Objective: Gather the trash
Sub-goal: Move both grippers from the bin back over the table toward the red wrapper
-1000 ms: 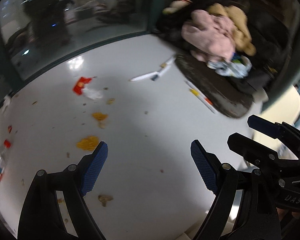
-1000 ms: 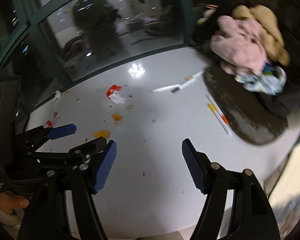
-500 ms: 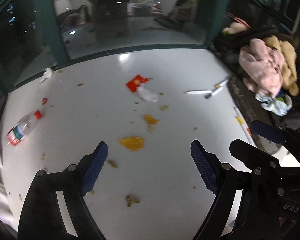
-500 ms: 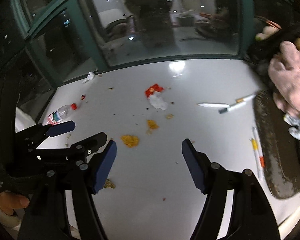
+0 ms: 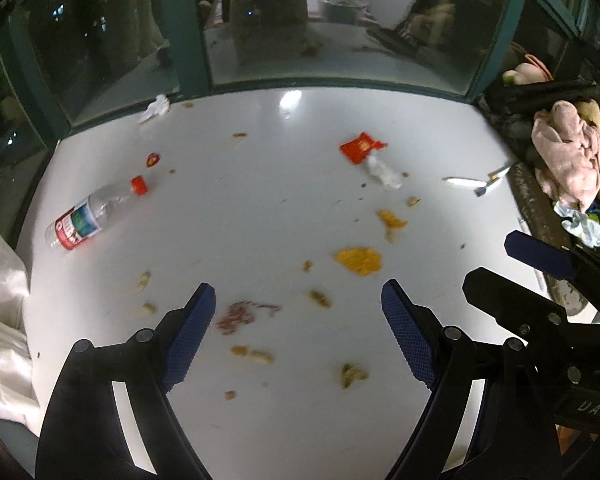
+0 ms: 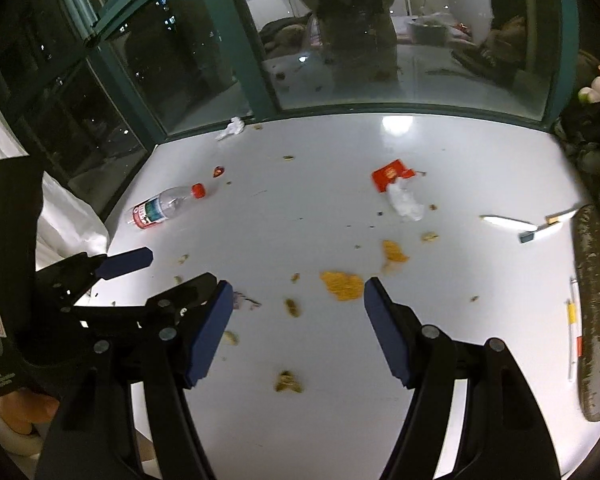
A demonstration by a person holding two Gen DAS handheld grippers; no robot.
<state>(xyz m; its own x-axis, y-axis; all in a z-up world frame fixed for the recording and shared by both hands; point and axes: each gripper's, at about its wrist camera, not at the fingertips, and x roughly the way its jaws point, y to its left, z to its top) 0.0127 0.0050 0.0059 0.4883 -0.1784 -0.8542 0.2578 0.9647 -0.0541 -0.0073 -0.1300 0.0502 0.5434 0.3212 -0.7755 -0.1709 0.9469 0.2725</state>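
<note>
Your left hand-held gripper (image 5: 298,320) hangs over the white worktop (image 5: 260,216) with its jaws wide and nothing between them, and your right hand-held gripper (image 6: 298,316) sits just beside it, jaws also spread and empty. By the look of it you are at the scouting step: nothing is picked up yet, and the trash is scattered all over. A plastic bottle (image 5: 88,216) with a red cap lies on its side toward the left edge, near the white cloth (image 5: 0,300) hanging there. A red wrapper (image 5: 360,148) lies toward the far side with a crumpled tissue (image 5: 382,170) touching it, and another scrap of tissue (image 5: 156,108) rests right against the window frame. Orange peel (image 5: 358,260) and small crumbs lie closest, just ahead of your fingertips, with a second orange piece (image 5: 392,220) a little farther on. Pens (image 5: 476,182) lie near the dark mat (image 6: 592,300) at the right; whether they count as trash is unclear. No bin shows in either view, so you need to find one. For the next move, I would pick one large piece, likely the peel or the bottle, bring one gripper down so its pads straddle it, then close.
</note>
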